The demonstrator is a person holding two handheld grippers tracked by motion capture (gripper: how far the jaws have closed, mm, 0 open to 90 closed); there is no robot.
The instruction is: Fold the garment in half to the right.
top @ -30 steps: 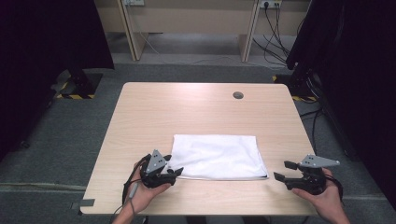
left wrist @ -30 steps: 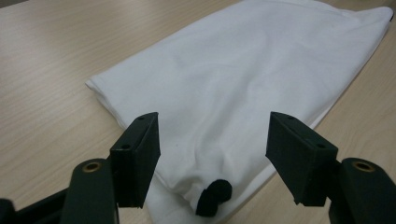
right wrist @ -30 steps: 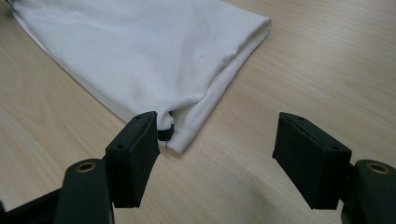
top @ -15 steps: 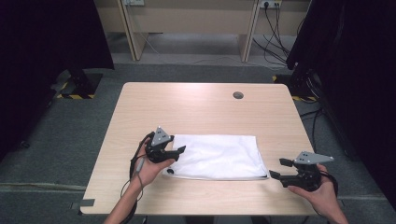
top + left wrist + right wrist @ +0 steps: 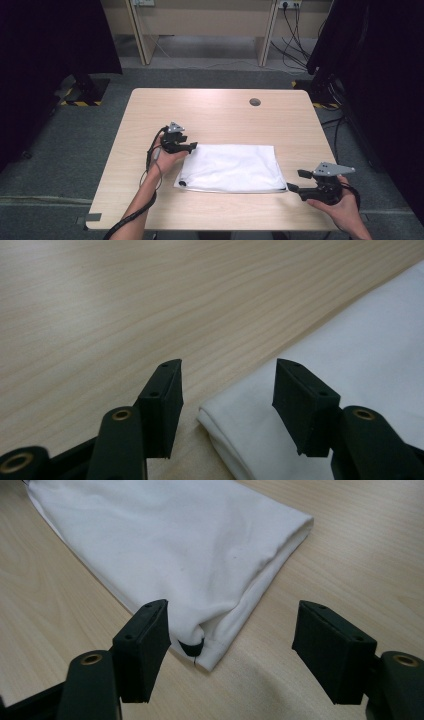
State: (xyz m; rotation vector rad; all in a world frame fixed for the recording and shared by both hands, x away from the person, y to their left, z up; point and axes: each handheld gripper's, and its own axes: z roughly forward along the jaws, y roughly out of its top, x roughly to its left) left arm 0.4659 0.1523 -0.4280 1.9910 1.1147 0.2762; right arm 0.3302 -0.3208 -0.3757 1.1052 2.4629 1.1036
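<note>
White folded cloth [image 5: 229, 168] lies flat on the near half of the table [image 5: 215, 110]. We see the left hand-held gripper [image 5: 191, 146] now up at the cloth's far left corner, having travelled from the near left corner; its jaws have just been closing, still apart astride the corner. The right hand-held gripper [image 5: 293, 180] stays spread at the near right corner.

Worktop [image 5: 225, 115]: pale wood-grain laminate, smooth, faint sheen. Folded cloth [image 5: 232, 167]: white woven fabric, matt, soft, lightly creased, stitched hem. Left tool [image 5: 227, 395] and right tool [image 5: 232, 640]: matt black plastic jaws, brass-coloured pivot inserts.
</note>
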